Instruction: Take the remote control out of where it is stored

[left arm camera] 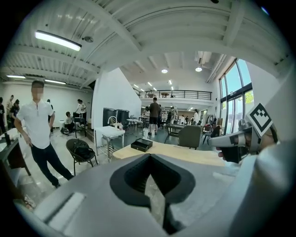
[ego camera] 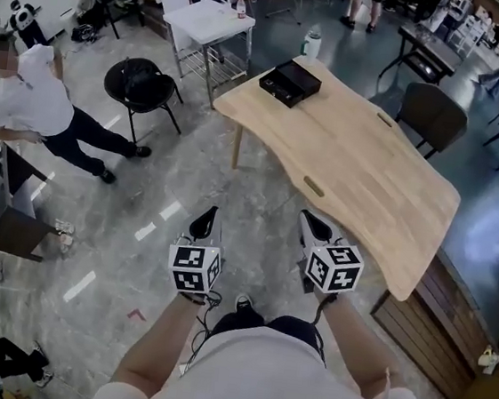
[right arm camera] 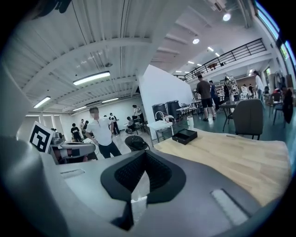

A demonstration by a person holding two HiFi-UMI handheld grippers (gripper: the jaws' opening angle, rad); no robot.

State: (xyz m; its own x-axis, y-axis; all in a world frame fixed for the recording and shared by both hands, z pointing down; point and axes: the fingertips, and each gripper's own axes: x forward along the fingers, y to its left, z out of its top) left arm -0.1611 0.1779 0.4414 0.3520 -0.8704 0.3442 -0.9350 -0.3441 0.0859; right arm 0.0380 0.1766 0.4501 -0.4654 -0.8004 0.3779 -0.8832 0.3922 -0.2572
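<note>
Remote control: not visible in any view. Likely inside the black box point(ego camera: 290, 82) at the far corner of the wooden table point(ego camera: 351, 174), though that is a guess, and you cannot tell whether the box is lidded. Left gripper point(ego camera: 204, 223) and right gripper point(ego camera: 315, 227) are both clenched and empty, held over the floor short of the table's near end. Risks: the box sits close to the table edge, so a nudge from closed jaws could slide it off; the black stool point(ego camera: 137, 83) and a standing person point(ego camera: 32, 102) flank your left. The head view gives the table's whole outline and the box top; the gripper views show the box only low and side-on.
</note>
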